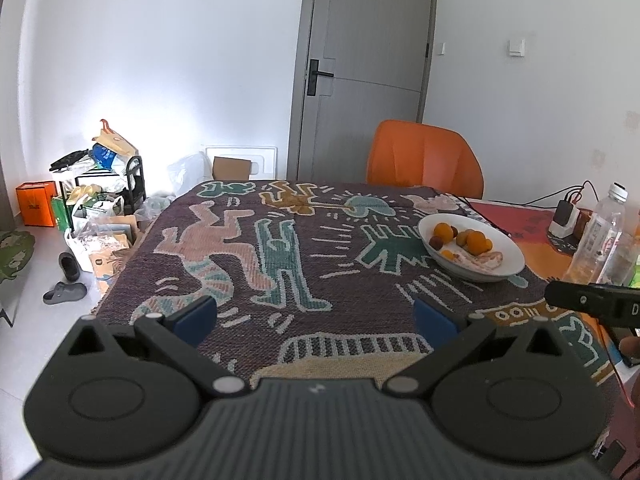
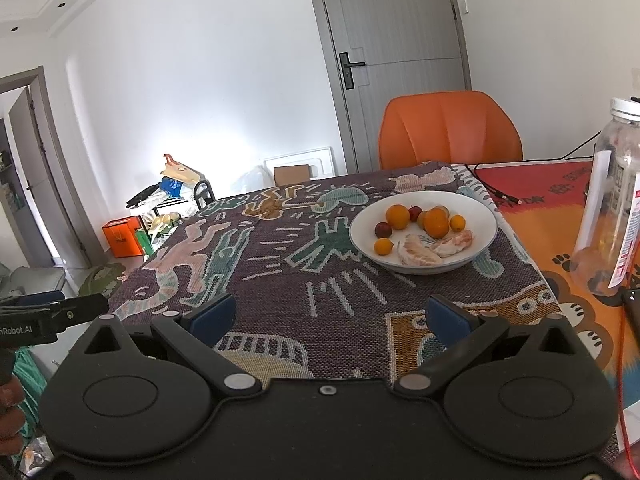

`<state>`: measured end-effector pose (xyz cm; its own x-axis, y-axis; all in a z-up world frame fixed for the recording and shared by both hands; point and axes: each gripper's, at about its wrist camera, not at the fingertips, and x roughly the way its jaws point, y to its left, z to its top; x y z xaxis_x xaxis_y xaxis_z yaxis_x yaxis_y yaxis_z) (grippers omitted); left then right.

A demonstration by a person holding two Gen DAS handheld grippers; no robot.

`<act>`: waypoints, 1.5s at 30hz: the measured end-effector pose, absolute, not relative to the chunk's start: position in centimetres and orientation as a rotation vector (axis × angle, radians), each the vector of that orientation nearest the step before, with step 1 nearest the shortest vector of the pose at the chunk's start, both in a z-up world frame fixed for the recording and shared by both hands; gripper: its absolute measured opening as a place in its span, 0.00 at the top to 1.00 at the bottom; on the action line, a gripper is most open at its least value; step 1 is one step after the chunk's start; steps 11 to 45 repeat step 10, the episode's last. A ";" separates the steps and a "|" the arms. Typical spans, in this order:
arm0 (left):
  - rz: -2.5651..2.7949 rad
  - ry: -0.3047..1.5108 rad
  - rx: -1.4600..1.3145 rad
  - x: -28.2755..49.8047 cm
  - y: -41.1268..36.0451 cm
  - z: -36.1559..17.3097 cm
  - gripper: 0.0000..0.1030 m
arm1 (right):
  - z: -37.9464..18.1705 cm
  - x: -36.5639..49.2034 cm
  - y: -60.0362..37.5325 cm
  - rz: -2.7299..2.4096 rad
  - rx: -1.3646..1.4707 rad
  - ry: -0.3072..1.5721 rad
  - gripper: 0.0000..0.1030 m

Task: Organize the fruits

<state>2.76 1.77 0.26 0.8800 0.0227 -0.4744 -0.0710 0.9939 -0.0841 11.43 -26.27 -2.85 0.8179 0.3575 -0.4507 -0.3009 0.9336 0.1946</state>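
Fruit: oranges (image 2: 436,222) and plums (image 2: 383,229) in the white bowl (image 2: 480,216).
My left gripper (image 1: 316,318): spread apart, empty, short of the bowl.
My right gripper (image 2: 330,316): likewise.

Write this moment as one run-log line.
left tongs: open, empty | right tongs: open, empty | fruits: in white bowl | stage: not yet reached

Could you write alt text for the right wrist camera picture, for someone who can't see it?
A white bowl of oranges, plums and peeled pomelo pieces sits on a patterned tablecloth, ahead of the open right tool. An orange chair stands behind the table and a clear plastic bottle stands at right.
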 end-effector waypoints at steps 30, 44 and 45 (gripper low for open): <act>0.035 0.497 -0.093 2.8 1.5 0.0 0.00 | -3.0 11.6 -26.3 0.350 0.118 0.510 0.00; 0.035 0.497 -0.093 2.8 1.5 0.0 0.00 | -3.0 11.6 -26.3 0.350 0.118 0.510 0.00; 0.035 0.497 -0.093 2.8 1.5 0.0 0.00 | -3.0 11.6 -26.3 0.350 0.118 0.510 0.00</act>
